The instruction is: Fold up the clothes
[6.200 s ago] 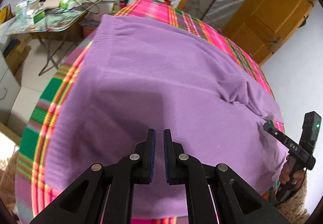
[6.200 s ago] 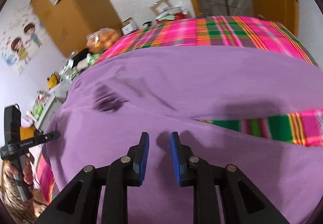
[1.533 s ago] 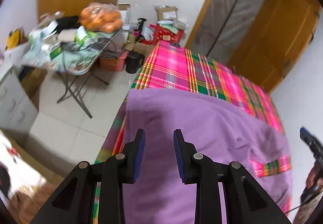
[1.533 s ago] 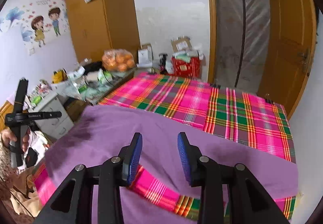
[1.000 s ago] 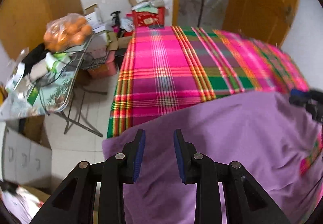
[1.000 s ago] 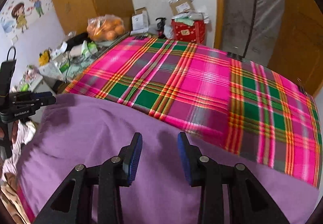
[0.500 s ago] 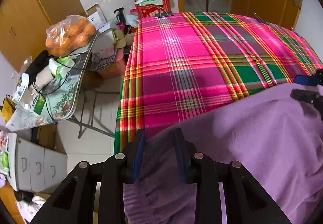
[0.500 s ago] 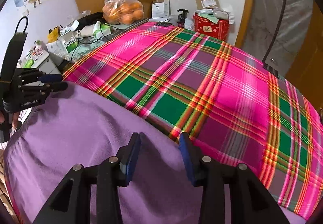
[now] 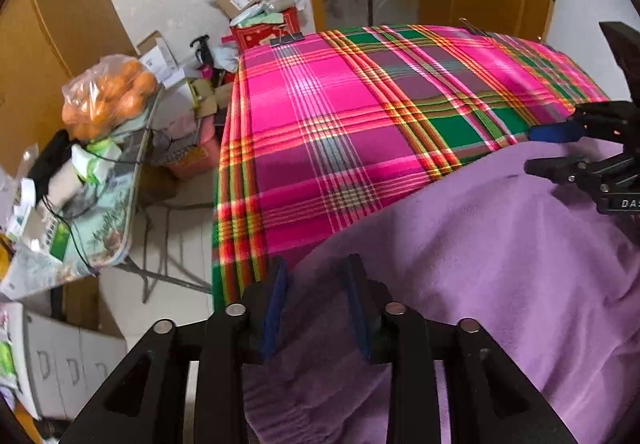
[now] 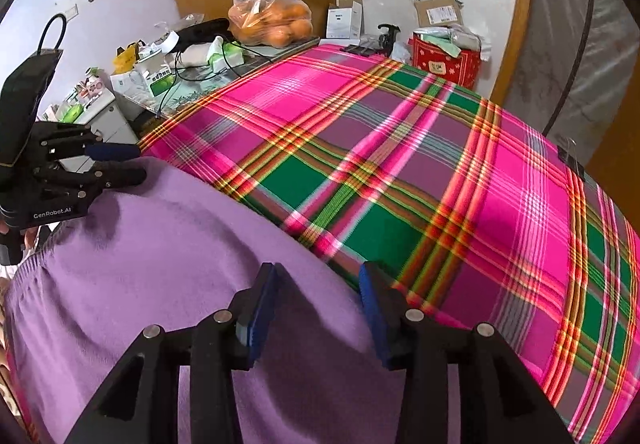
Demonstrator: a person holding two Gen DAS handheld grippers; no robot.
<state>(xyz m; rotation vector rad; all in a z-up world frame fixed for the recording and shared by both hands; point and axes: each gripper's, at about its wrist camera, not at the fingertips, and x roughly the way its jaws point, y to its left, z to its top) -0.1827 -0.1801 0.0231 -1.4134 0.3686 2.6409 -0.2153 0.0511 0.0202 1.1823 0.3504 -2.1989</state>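
A purple knit garment [image 9: 500, 264] lies folded over on the near part of a pink and green plaid cloth [image 9: 340, 115]. My left gripper [image 9: 316, 268] stands at the garment's left corner with its jaws opening; the fabric lies between them and the pads are clear of it. My right gripper [image 10: 319, 272] is over the garment [image 10: 140, 284] at its folded edge, jaws opening too, with cloth lying loose between them. Each gripper shows in the other's view: the right gripper [image 9: 540, 147] at the far right, the left gripper [image 10: 120, 163] at the far left.
The far half of the plaid cloth [image 10: 400, 163] is bare. To the left stands a cluttered folding table [image 9: 100, 203] with a bag of oranges [image 9: 108, 95], and white drawers [image 9: 60, 364] beside it. Boxes and a red box [image 10: 444, 59] sit past the far end.
Both grippers have come down onto the plaid cloth with the garment's edge. Their jaws now stand wider than half a second ago, and the fabric lies slack between them.
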